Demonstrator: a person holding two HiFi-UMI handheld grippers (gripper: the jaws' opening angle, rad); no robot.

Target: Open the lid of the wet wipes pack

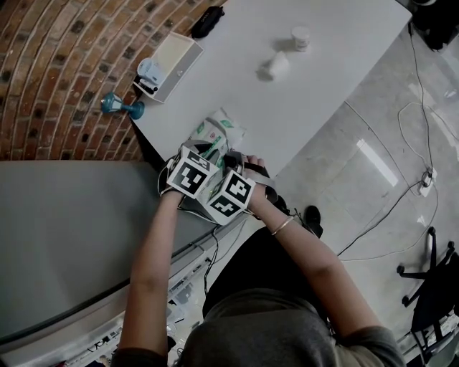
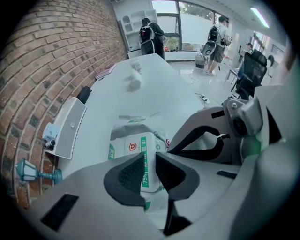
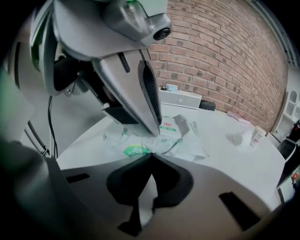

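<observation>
The wet wipes pack (image 1: 221, 130) is white and green and lies crumpled at the near corner of the white table (image 1: 323, 86). Both grippers meet over its near end. My left gripper (image 2: 149, 169) points steeply down onto the pack (image 2: 139, 144); its jaws stand a narrow gap apart, and the white lid label shows through that gap. In the right gripper view one left finger (image 3: 149, 101) comes down onto the pack (image 3: 174, 132). My right gripper (image 3: 151, 158) is shut, its tips pinching the pack's near wrapper edge beside a green mark.
A white box (image 1: 172, 63) with a small blue-and-white item stands at the table's left edge. Two white containers (image 1: 276, 66) (image 1: 300, 37) sit further back, and a black object (image 1: 206, 21) lies at the far corner. Cables run over the floor at right.
</observation>
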